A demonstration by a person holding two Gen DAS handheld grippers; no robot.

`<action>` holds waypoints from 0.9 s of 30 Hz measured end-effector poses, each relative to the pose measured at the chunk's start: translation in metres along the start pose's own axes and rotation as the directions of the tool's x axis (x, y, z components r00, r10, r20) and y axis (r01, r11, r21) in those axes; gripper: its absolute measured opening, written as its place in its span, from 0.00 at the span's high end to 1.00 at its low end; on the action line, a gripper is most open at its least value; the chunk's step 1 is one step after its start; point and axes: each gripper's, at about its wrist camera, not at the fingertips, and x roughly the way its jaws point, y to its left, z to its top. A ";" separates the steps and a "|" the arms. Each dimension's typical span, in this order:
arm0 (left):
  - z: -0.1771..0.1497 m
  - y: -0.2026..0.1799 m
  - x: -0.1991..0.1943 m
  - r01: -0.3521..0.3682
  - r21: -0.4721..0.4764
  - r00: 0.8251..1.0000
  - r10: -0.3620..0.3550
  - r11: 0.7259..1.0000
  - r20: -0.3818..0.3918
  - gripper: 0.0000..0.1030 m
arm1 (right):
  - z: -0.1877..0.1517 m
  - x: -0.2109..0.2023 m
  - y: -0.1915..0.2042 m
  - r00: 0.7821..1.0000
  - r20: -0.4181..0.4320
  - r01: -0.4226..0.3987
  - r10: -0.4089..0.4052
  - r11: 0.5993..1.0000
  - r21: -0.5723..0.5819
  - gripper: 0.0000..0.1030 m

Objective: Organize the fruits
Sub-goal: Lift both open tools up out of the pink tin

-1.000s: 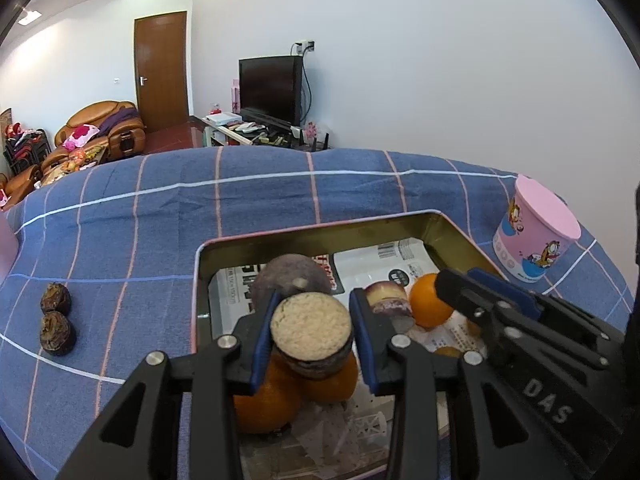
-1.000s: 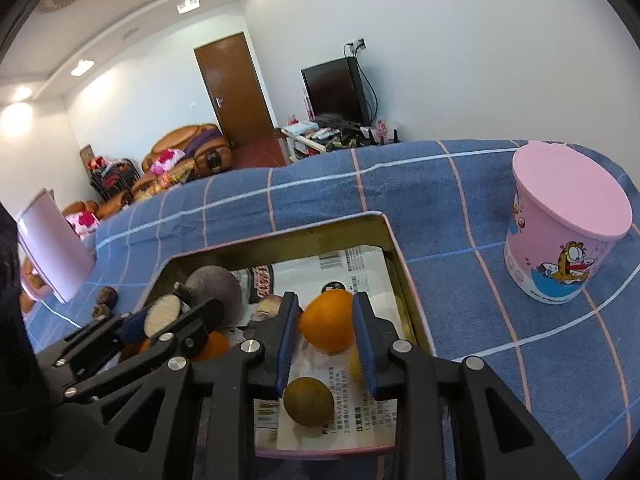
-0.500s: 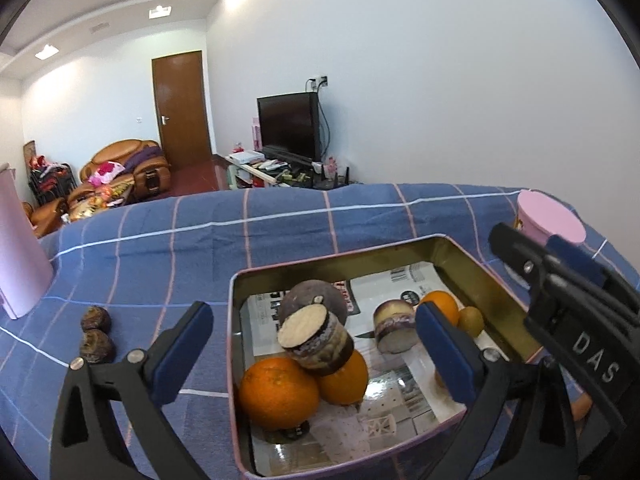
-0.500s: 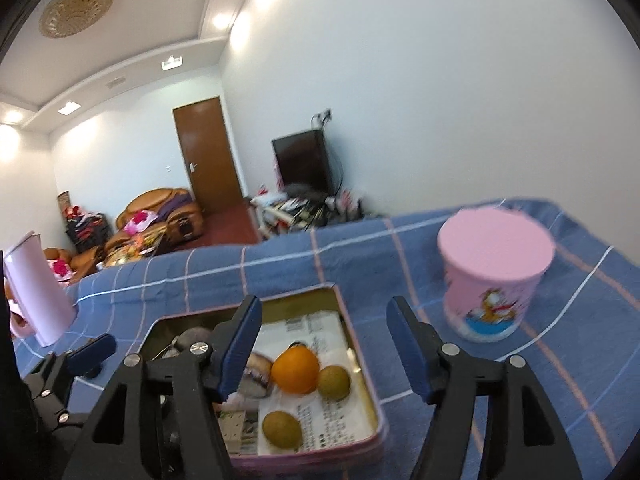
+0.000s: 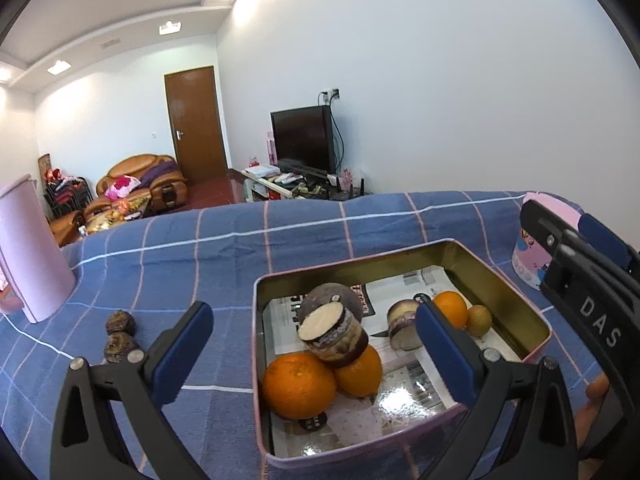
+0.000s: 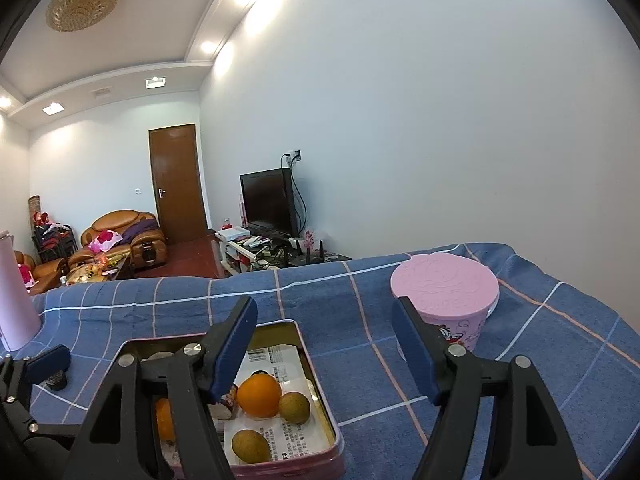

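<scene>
An open tin (image 5: pixel 400 256) lined with printed paper holds the fruit. A cut purple-skinned root piece (image 5: pixel 332 332) rests on two oranges (image 5: pixel 298 384) at the tin's near left. My left gripper (image 5: pixel 312 316) is wide open above and in front of them, touching nothing. Farther right lie another cut piece (image 5: pixel 402 324), a small orange (image 5: pixel 450 308) and a green-brown fruit (image 5: pixel 479 320). In the right wrist view my right gripper (image 6: pixel 324 312) is open above the tin (image 6: pixel 326 416), with the orange (image 6: pixel 260 395) and two green-brown fruits (image 6: pixel 295 407) lying free below it.
A pink lidded tub (image 6: pixel 444 300) stands on the blue checked cloth right of the tin. A tall pink jug (image 5: pixel 28 248) stands at the far left. Two dark brown round things (image 5: pixel 120 322) lie on the cloth left of the tin.
Both grippers opened. The left let go of the cut root piece, which now rests on the oranges. The right let go of the small orange. Both pulled back and up.
</scene>
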 end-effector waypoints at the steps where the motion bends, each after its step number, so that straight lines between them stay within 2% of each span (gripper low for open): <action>1: -0.001 0.000 -0.001 0.000 0.001 1.000 0.000 1.000 0.004 0.00 | 0.000 -0.001 -0.002 1.000 -0.002 0.000 0.000 1.000 0.002 0.31; 7: -0.003 0.003 -0.008 0.015 -0.006 1.000 -0.015 1.000 0.021 0.00 | -0.001 -0.008 0.001 1.000 0.001 0.030 -0.030 1.000 -0.007 0.31; 13: -0.006 -0.001 -0.024 0.036 0.032 0.997 -0.038 0.999 0.062 0.00 | -0.004 -0.015 0.009 0.998 -0.005 0.068 -0.069 0.997 -0.019 0.31; 19: -0.009 -0.009 -0.027 0.055 0.093 0.998 -0.058 0.994 0.032 0.00 | -0.008 -0.026 0.008 0.996 -0.014 0.088 -0.088 0.996 0.010 0.31; 27: -0.015 -0.001 -0.041 0.072 0.085 0.996 -0.076 0.994 0.044 0.00 | -0.012 -0.040 0.008 0.993 -0.022 0.113 -0.112 0.993 0.037 0.31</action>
